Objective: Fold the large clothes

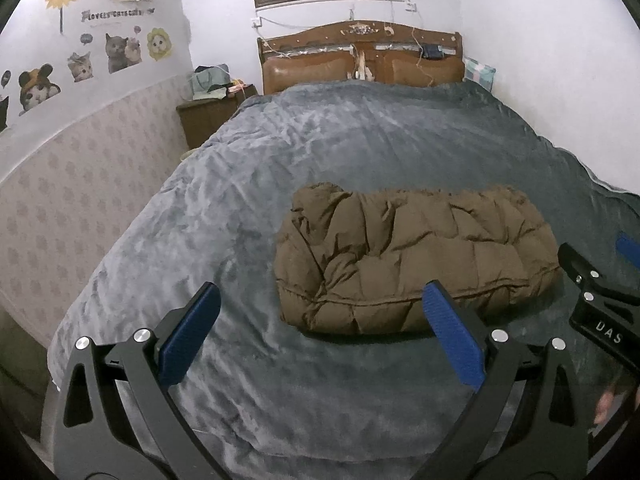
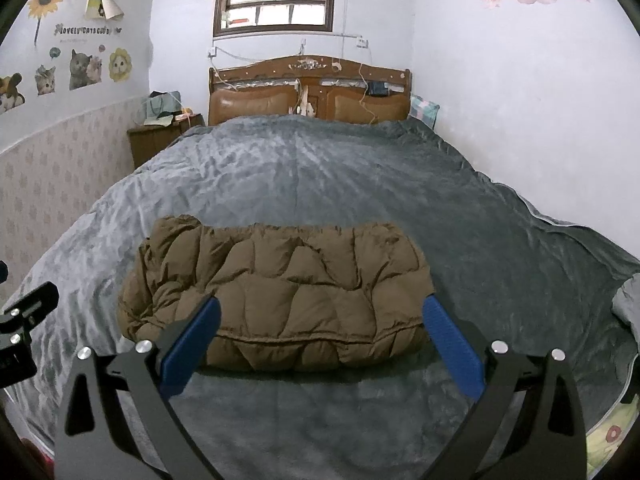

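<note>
A brown quilted puffer jacket (image 1: 416, 260) lies folded into a compact bundle on the grey blanket of the bed (image 1: 280, 152). It also shows in the right wrist view (image 2: 276, 296). My left gripper (image 1: 320, 304) is open and empty, held above the blanket just in front of the jacket's left end. My right gripper (image 2: 320, 316) is open and empty, in front of the jacket's near edge, its blue pads (image 2: 452, 344) spread about as wide as the bundle. The right gripper's body shows at the right edge of the left wrist view (image 1: 600, 300).
A wooden headboard (image 1: 360, 60) stands at the far end of the bed. A bedside cabinet (image 1: 208, 116) with bags on it is at the far left. Walls run along both sides. A folded-back blanket corner (image 2: 628, 300) is at the right.
</note>
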Demonstrator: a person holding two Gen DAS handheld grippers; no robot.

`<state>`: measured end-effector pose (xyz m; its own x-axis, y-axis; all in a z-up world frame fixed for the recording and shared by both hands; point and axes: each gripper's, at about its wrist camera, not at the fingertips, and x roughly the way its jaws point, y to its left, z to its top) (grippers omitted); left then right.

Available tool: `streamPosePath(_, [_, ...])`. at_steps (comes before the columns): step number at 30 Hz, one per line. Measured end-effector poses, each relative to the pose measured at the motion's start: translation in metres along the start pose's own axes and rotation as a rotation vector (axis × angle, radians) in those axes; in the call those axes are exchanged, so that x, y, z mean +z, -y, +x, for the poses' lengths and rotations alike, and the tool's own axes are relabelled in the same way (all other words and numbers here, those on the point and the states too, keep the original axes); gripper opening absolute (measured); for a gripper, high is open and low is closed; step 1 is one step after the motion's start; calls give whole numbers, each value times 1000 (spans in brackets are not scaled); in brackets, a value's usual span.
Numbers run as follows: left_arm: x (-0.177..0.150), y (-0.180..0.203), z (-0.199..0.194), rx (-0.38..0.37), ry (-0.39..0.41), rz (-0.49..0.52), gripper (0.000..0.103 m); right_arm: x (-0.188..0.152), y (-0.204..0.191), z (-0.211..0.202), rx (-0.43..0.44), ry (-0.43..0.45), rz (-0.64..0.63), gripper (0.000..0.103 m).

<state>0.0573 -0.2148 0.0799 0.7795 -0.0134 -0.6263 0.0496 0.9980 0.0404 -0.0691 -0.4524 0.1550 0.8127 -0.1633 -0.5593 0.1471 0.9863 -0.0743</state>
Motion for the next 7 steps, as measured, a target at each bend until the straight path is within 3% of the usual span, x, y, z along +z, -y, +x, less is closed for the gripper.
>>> streamPosePath(7, [-1, 2, 1, -2, -9, -3, 100, -2, 4, 2, 2, -3, -8, 101])
